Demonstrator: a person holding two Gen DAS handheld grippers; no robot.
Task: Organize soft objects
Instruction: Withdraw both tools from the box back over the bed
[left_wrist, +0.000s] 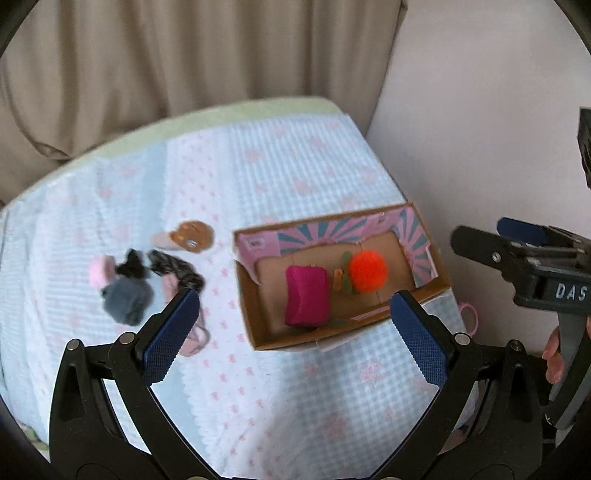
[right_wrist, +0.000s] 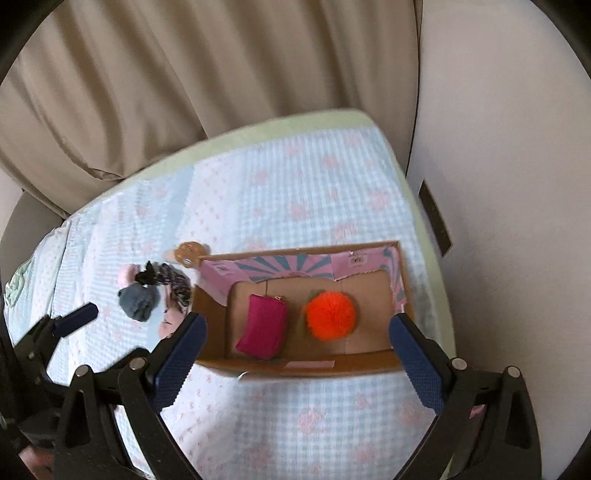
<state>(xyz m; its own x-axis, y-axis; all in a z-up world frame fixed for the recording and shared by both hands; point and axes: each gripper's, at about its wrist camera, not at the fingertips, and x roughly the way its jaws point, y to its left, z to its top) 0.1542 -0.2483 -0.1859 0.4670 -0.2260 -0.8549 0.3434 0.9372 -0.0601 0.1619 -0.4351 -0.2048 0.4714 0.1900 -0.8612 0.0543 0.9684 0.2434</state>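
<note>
An open cardboard box (left_wrist: 255, 325) (right_wrist: 214, 332) with a pink and teal lining stands on the bed. Inside lie a magenta pouch (left_wrist: 307, 301) (right_wrist: 264, 325) and an orange pompom (left_wrist: 368, 271) (right_wrist: 330, 314). Left of the box, a grey fluffy toy (left_wrist: 127, 299) (right_wrist: 139, 300), a striped dark piece (left_wrist: 177, 271) (right_wrist: 173, 282), pink soft items (left_wrist: 98, 275) and a brown round plush (left_wrist: 194, 236) (right_wrist: 189, 252) lie together. My left gripper (left_wrist: 293, 338) hangs open above the bed. My right gripper (right_wrist: 297, 356) hovers open over the box's near wall. Both hold nothing.
A light blue checked bedspread (left_wrist: 280, 158) (right_wrist: 295, 192) with pink motifs covers the bed. Beige curtains (right_wrist: 184, 74) hang behind and a white wall (right_wrist: 498, 184) borders the right. A person's fingers (left_wrist: 554, 354) hold the right gripper's handle. A pink loop (left_wrist: 470, 317) lies right of the box.
</note>
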